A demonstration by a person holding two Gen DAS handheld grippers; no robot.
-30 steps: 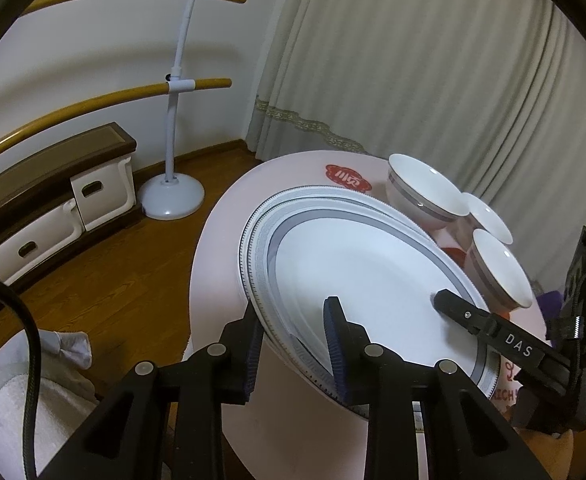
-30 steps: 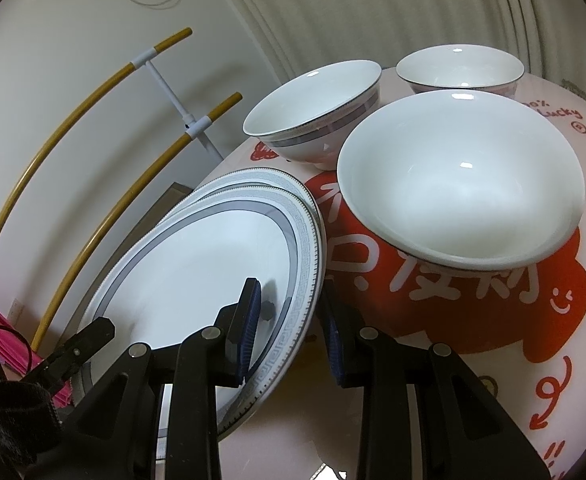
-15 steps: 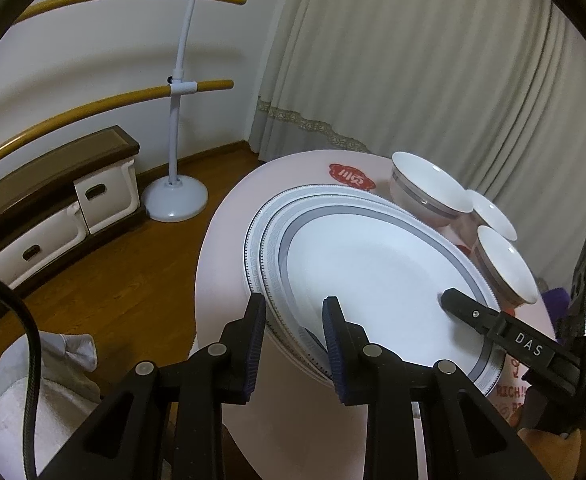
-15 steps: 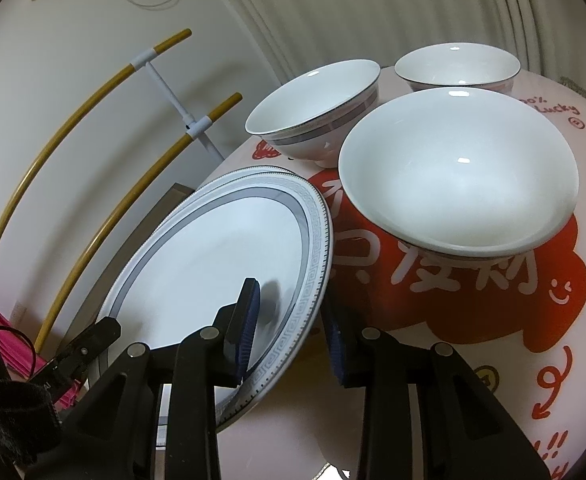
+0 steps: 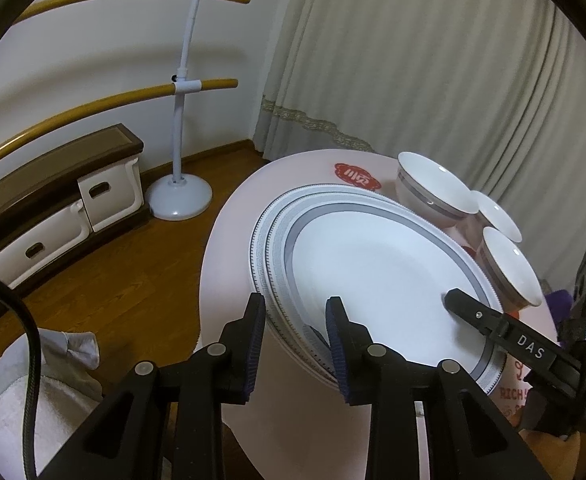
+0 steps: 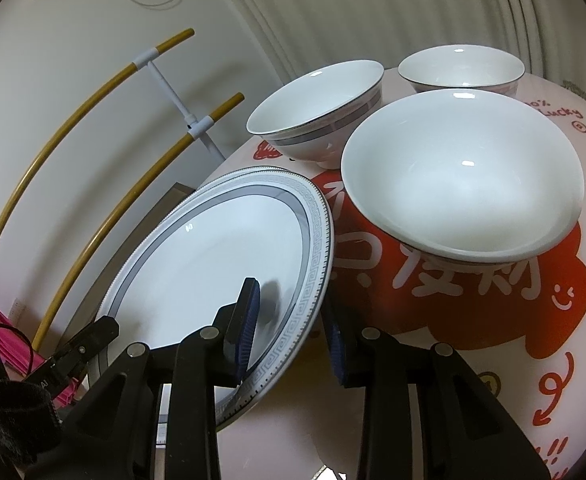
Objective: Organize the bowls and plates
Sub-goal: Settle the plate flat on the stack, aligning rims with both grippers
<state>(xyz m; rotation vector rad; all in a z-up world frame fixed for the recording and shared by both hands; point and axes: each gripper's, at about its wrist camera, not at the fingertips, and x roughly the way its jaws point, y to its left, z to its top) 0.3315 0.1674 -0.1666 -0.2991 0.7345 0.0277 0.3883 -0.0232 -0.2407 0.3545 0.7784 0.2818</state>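
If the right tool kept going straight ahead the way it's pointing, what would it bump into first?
Its fingers already straddle the rim of the top plate, so the right tool would slide further onto that plate first. Past it, the nearest big white bowl probably stands next in line, though depth is hard to judge here.

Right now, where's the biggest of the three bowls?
In the right wrist view the biggest bowl sits right of the stacked plates, on the red print of the table cover, nearest the camera, two smaller bowls behind it.
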